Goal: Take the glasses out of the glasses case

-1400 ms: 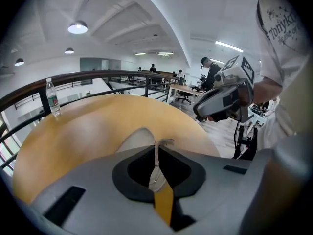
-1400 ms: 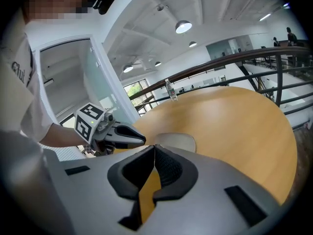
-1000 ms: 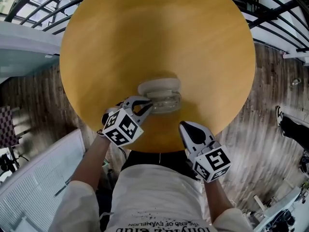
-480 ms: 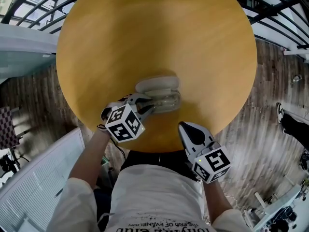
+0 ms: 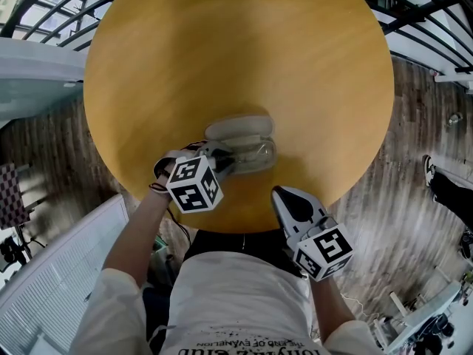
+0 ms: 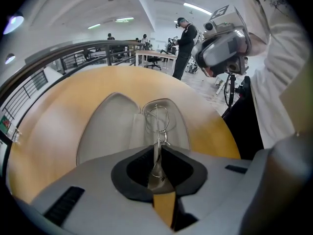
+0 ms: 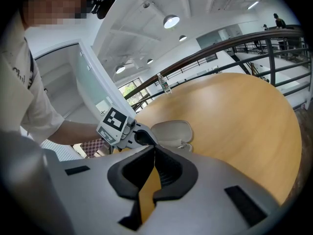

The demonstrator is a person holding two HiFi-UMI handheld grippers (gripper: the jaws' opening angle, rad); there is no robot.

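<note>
An open pale grey glasses case (image 5: 238, 129) lies on the round wooden table (image 5: 244, 43), near its front edge. Thin wire-framed glasses (image 5: 256, 153) rest in the case's nearer half. My left gripper (image 5: 228, 161) reaches in from the left and is shut on the glasses. In the left gripper view the glasses (image 6: 157, 117) run from the case (image 6: 105, 129) straight into the closed left gripper (image 6: 157, 150). My right gripper (image 5: 290, 200) hovers over the table's front edge to the right of the case, shut on nothing. From the right gripper (image 7: 153, 150) the case (image 7: 172, 130) shows ahead.
A small clear bottle (image 7: 163, 83) stands at the table's far edge. Dark metal railings (image 5: 52, 6) ring the table's far side and wood flooring (image 5: 399, 191) lies below. People (image 6: 184, 40) stand at desks in the distance.
The left gripper's jaws, spread around the glasses' end a second ago, have come together on the frame, and its cube has shifted slightly right. The right gripper has hardly moved.
</note>
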